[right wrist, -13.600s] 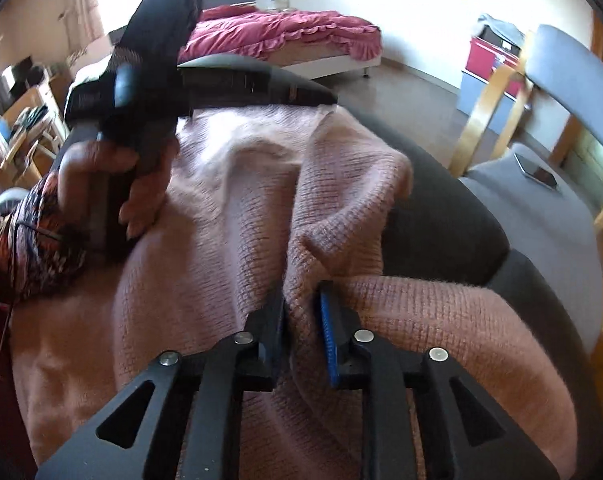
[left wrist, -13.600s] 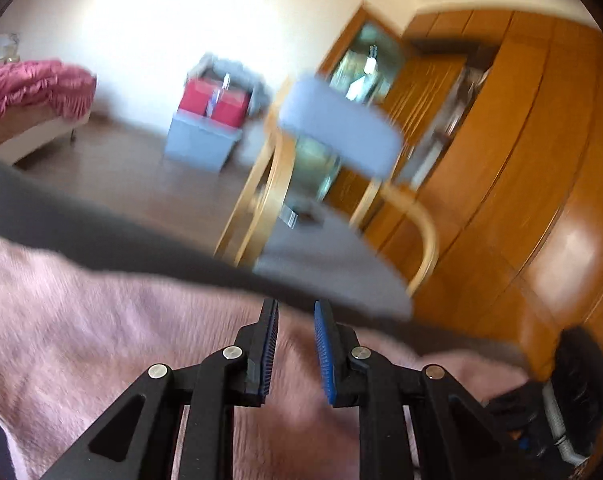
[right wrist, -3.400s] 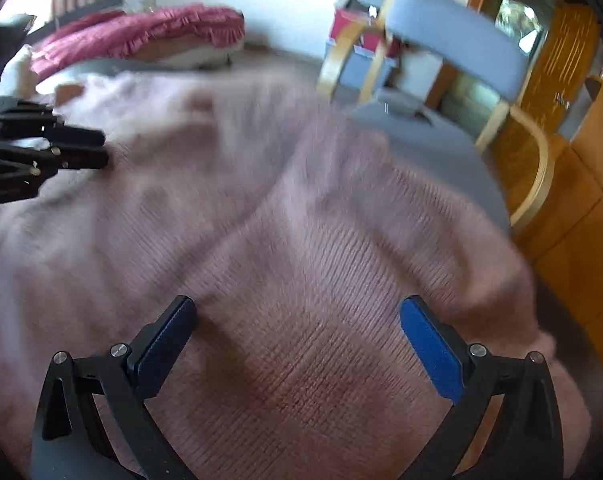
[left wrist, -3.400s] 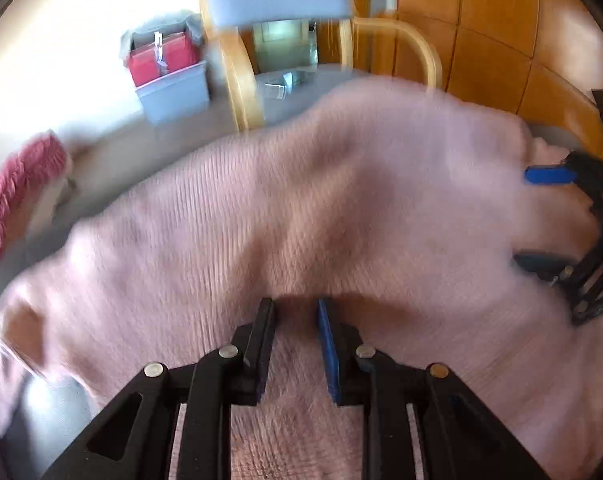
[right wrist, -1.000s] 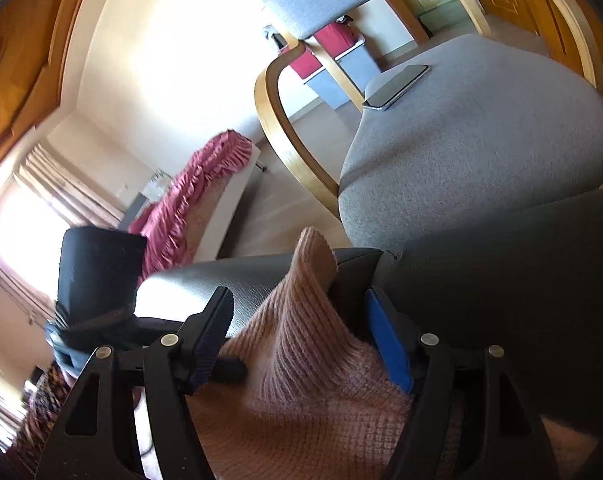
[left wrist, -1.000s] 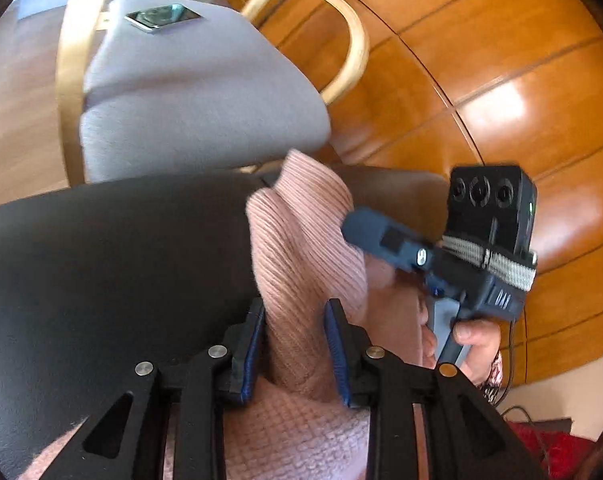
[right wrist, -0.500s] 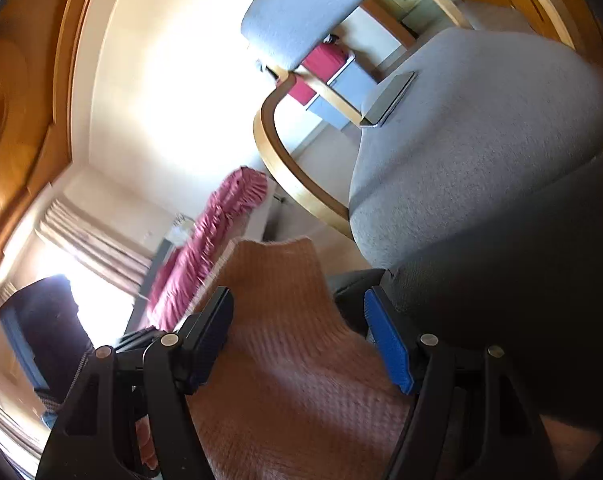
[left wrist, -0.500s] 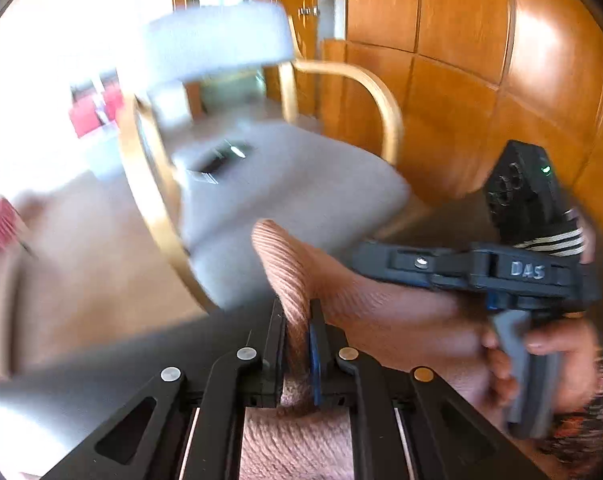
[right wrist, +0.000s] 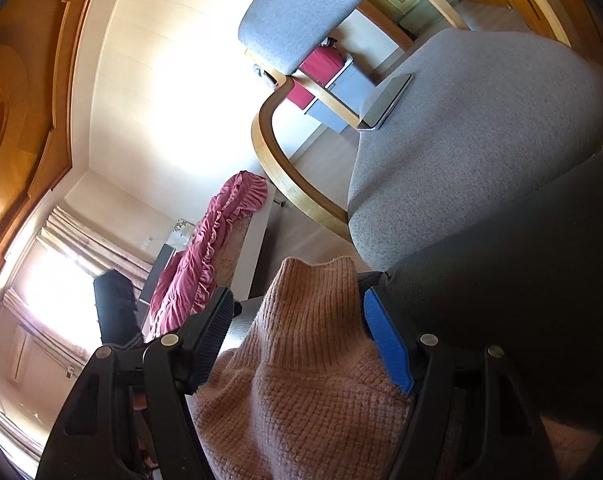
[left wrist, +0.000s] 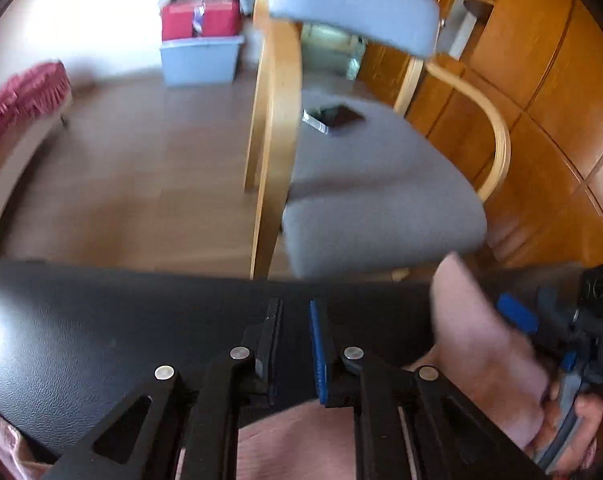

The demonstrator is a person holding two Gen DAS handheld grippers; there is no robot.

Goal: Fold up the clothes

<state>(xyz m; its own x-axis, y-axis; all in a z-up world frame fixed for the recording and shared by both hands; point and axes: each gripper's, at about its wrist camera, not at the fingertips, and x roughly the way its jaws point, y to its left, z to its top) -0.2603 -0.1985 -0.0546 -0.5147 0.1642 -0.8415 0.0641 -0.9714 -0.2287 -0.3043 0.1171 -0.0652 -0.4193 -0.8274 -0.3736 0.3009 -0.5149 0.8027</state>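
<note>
Folding is unfinished: beside the grey armchair [left wrist: 381,200], the right gripper [right wrist: 301,344] stands spread around the bunched pink sweater [right wrist: 301,380], the left gripper [left wrist: 295,344] opening, empty.

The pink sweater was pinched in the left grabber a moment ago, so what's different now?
The left gripper has let go of the pink sweater: its jaws are opening with nothing between them, and the sweater now sits off to its right. The right gripper stays wide open around the sweater's standing fold. The grey chair and the phone haven't moved.

We found no legible text, label, brand, number or sign on any surface in either view.
</note>
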